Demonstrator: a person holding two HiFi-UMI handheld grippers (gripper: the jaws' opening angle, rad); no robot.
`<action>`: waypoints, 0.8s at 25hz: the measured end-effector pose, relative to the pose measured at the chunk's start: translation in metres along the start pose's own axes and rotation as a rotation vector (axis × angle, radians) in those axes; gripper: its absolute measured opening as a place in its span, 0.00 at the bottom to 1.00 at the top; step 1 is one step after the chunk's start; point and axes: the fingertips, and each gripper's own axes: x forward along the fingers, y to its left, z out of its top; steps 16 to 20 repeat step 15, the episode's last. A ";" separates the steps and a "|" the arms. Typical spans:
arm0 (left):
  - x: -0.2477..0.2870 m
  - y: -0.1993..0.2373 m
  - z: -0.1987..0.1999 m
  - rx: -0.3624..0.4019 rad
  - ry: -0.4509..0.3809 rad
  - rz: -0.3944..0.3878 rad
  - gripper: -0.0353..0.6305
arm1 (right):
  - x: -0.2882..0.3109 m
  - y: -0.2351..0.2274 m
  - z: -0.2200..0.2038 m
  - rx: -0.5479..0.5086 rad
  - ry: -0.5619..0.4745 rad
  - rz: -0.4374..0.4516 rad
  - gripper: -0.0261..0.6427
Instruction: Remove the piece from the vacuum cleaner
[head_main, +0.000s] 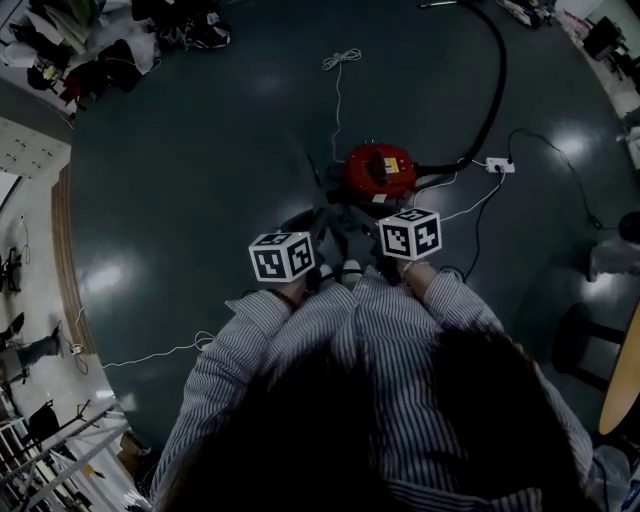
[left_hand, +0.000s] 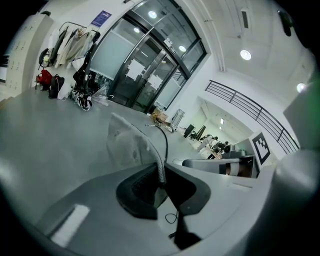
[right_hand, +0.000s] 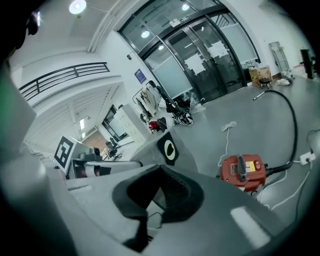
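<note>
The red vacuum cleaner (head_main: 380, 168) stands on the dark floor just ahead of me and shows again at the right of the right gripper view (right_hand: 242, 170). A pale grey fabric bag piece (head_main: 338, 232) hangs in the air between my two grippers, apart from the vacuum. My left gripper (head_main: 308, 246) is shut on one edge of the bag (left_hand: 127, 142), pinching it at the jaw tips (left_hand: 161, 172). The right gripper (head_main: 378, 240) holds the other side, its jaws (right_hand: 160, 167) shut on the bag (right_hand: 167, 147), which bears a black round patch.
A black hose (head_main: 495, 85) curves from the vacuum to the back right. A white cable (head_main: 338, 75) and a power strip (head_main: 500, 165) lie on the floor. Coats and bags (head_main: 90, 50) crowd the far left. A table edge (head_main: 622, 370) and stool (head_main: 585, 340) stand at right.
</note>
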 end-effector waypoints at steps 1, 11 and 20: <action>0.001 -0.001 0.000 0.002 0.000 -0.002 0.09 | -0.002 -0.002 0.001 -0.004 -0.004 -0.009 0.04; 0.000 0.004 -0.002 0.009 0.017 -0.008 0.09 | 0.005 0.002 0.004 -0.009 -0.003 -0.003 0.04; 0.001 0.004 -0.001 0.002 0.018 -0.009 0.09 | 0.005 0.000 0.006 -0.009 -0.003 -0.007 0.04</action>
